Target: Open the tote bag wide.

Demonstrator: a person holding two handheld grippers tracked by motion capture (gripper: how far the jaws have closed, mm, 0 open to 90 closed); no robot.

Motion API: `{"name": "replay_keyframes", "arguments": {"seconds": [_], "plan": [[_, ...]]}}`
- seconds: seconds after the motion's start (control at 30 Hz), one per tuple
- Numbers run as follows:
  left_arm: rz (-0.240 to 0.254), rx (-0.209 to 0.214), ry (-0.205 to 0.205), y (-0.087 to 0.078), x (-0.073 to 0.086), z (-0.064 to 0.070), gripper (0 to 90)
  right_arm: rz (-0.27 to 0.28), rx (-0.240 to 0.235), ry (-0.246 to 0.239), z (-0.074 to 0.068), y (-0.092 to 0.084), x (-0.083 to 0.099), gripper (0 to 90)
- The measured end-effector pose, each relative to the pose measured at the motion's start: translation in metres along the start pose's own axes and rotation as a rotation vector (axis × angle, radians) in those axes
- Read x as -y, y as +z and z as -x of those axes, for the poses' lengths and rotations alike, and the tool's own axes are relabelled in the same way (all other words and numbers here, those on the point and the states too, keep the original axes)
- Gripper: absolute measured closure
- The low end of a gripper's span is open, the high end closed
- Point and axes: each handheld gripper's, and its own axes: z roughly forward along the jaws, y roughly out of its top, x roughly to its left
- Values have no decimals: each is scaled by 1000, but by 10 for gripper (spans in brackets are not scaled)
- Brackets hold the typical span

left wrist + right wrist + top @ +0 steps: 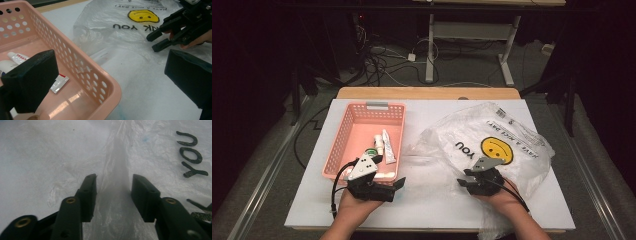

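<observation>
Right claw [113,195] astride raised plastic bag [117,157] fold

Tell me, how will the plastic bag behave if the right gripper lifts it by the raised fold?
The plastic bag looks thin and crinkled, so it will probably hang limp. Its glossy film may slip from the right gripper, whose jaws stand beside the fold without pressing.

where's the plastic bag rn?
High view: the plastic bag lies flat on the table's right half, right of the pink basket; the right claw straddles a raised fold.

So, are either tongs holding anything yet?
Nothing is held. The right tongs straddle a raised fold of the plastic bag, pads not pressing; the left tongs are open.
</observation>
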Motion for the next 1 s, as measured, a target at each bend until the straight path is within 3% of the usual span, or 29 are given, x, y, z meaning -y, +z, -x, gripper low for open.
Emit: {"name": "replay_keyframes", "arguments": {"seconds": [0.2, 0.53, 1.0], "plan": [[-9, 1, -4, 2, 1, -1, 0, -3, -3, -23, -1, 0, -1, 711], [1, -23, -9, -3, 1, 0, 0, 31, 16, -12, -2, -3, -2, 898], [4, -26, -21, 0, 3, -4, 0, 144, 25, 47, 12, -17, -3, 900]]}}
